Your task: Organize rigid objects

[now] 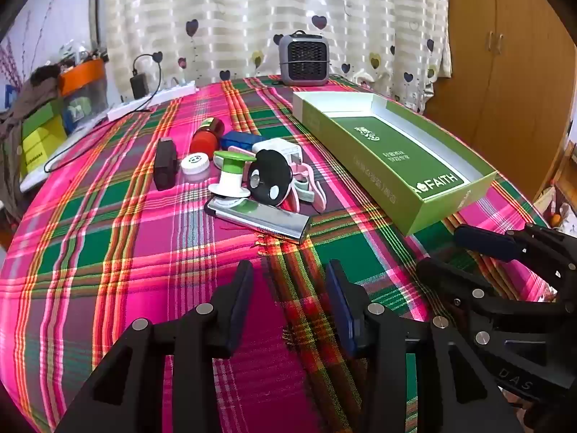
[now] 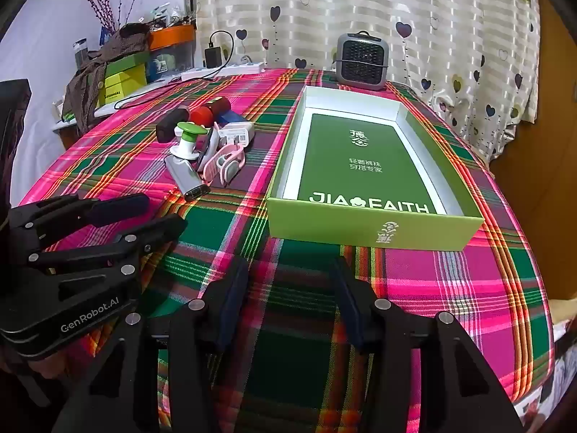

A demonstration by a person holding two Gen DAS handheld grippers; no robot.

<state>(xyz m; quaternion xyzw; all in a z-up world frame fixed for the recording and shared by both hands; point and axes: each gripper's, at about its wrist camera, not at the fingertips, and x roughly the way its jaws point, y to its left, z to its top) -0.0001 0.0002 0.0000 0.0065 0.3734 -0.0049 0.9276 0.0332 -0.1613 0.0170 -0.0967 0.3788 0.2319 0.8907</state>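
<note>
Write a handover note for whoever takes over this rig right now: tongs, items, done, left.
Left tongs: open, holding nothing, low over the plaid tablecloth.
Right tongs: open, holding nothing, in front of the green box.
Items: silver flat device, green-topped spool, black disc, red bottle, black case and others sit clustered left of the box.
Done: nothing in the box.
Left: every item.

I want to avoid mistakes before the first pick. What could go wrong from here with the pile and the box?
The silver lighter touches the green spool and black disc, so grasping it may scatter them. The red bottle lies on its side and could roll. The light green box may slide if bumped by the open right gripper.
</note>
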